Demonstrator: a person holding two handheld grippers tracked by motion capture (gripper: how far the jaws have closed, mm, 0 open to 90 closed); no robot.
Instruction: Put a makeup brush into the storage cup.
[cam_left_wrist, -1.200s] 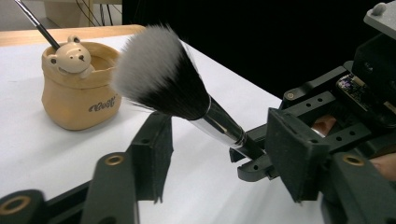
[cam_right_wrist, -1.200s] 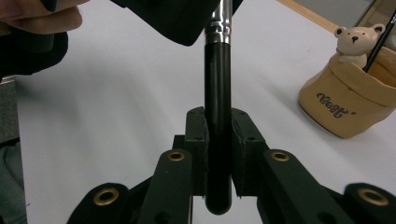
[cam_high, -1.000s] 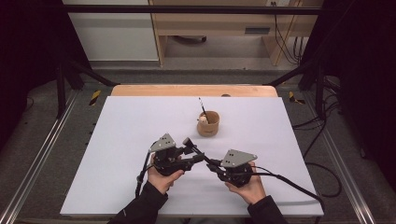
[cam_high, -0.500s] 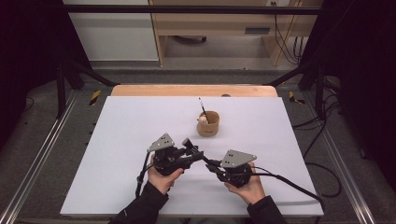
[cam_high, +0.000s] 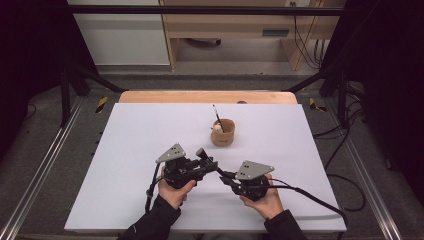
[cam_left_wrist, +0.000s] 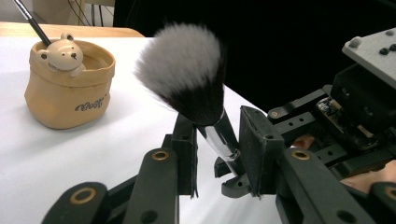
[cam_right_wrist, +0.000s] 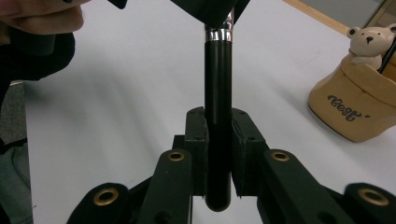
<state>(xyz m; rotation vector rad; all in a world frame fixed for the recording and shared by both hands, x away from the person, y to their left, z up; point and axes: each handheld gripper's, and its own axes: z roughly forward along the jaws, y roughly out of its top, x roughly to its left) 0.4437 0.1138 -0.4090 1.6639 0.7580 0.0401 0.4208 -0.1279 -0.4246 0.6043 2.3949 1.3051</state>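
A makeup brush (cam_left_wrist: 187, 70) with a fluffy white-tipped head and a black handle (cam_right_wrist: 218, 93) hangs in the air between my two grippers, above the white table's front middle. My right gripper (cam_right_wrist: 218, 140) is shut on the lower end of the handle. My left gripper (cam_left_wrist: 218, 154) has its jaws on either side of the silver ferrule. They have just been closing, and a thin gap still shows on each side. In the high view the brush head (cam_high: 201, 152) sticks up between the left gripper (cam_high: 212, 164) and the right gripper (cam_high: 225, 175).
A tan ceramic cup (cam_high: 223, 132) with a small bear figure on its rim stands beyond the grippers, with a thin dark brush (cam_high: 216, 114) leaning in it. The white table top (cam_high: 150, 125) spreads wide on both sides. A wooden strip (cam_high: 200, 96) runs along the far edge.
The left gripper's jaws have drawn closer together around the brush. Both hands and the brush have stayed where they were.
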